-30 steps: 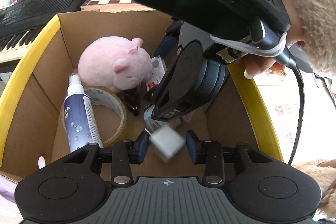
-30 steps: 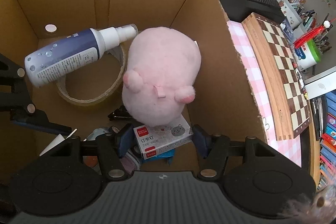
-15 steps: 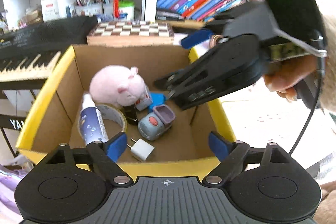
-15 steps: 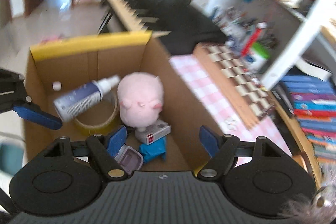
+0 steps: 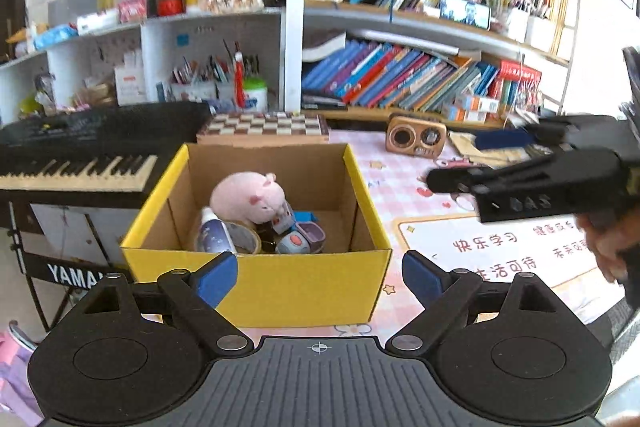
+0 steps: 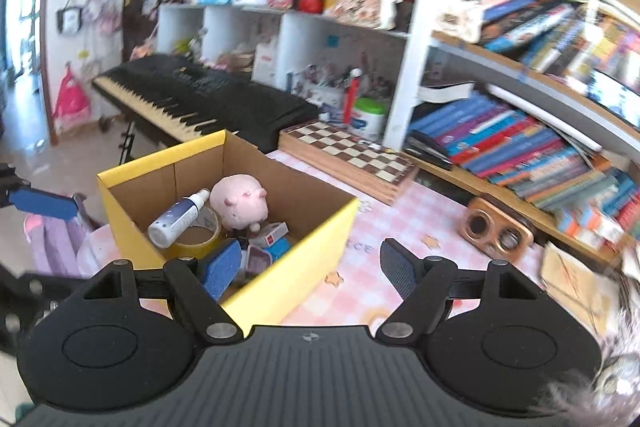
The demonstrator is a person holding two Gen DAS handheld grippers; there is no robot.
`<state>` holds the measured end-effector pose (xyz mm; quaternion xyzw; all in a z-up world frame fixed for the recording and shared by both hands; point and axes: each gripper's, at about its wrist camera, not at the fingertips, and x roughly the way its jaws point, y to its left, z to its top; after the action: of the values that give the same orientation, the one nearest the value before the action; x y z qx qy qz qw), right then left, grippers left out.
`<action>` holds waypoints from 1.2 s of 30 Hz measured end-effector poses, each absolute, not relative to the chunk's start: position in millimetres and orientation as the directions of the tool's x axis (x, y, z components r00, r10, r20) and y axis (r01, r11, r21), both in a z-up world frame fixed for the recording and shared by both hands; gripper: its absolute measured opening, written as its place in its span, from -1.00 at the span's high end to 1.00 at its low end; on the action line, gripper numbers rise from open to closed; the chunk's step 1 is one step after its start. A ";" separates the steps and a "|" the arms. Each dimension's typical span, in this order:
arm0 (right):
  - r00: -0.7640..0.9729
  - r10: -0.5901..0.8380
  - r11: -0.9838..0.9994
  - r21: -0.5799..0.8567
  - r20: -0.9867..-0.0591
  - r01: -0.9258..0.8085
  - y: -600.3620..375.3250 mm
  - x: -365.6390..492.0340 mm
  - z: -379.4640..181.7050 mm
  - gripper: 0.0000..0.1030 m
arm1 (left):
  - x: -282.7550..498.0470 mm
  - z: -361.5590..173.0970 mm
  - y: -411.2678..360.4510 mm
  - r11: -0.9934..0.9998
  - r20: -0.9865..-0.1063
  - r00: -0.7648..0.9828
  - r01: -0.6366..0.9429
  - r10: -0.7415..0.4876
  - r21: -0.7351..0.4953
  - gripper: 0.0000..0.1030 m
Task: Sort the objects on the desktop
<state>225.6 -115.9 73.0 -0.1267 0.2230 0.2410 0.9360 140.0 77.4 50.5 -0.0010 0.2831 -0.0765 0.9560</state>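
I'm holding both empty: left gripper [image 5: 319,277] still spreading, right gripper [image 6: 309,270] spread, box [image 5: 280,283] below holding pig [image 5: 248,197], bottle [image 6: 176,217], maybe tape [image 6: 200,239].

Box front [image 5: 280,287] hides contents (partly).

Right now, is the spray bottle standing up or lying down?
Tipped over. The spray bottle lies slanted across the tape roll inside the yellow box.

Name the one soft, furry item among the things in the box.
The pink plush pig, against the back wall; the spray bottle and tape roll beside it are hard.
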 end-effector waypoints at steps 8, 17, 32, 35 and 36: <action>0.871 0.232 0.961 -0.037 -0.434 -0.275 -158.7 156.4 64.4 -0.60 | 105.5 55.4 67.5 0.994 -0.487 0.867 0.101 -0.104 -0.032 -0.96; 0.886 0.066 0.997 -0.005 -0.459 -0.076 -189.0 100.8 43.2 -0.74 | 89.1 43.0 48.8 0.999 -0.489 0.871 0.043 -0.044 -0.014 -1.00; 0.835 -0.019 1.000 -0.005 -0.550 0.019 -200.4 47.6 1.8 -0.90 | 73.0 23.0 19.2 1.000 -0.546 0.838 0.019 -0.010 0.012 -1.00; 0.832 -0.025 1.000 -0.019 -0.555 0.018 -199.3 43.4 -0.4 -0.93 | 67.8 16.6 13.3 0.999 -0.569 0.822 0.029 -0.015 0.016 -1.00; 0.831 -0.026 1.000 -0.020 -0.556 0.018 -199.3 43.0 -0.5 -0.94 | 66.2 14.6 11.7 0.999 -0.577 0.817 0.034 -0.018 0.017 -1.00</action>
<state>43.0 -199.3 -0.5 -0.0068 0.2907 -0.0116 0.9567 66.2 11.7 14.6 0.0130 0.3023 -0.0138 0.9530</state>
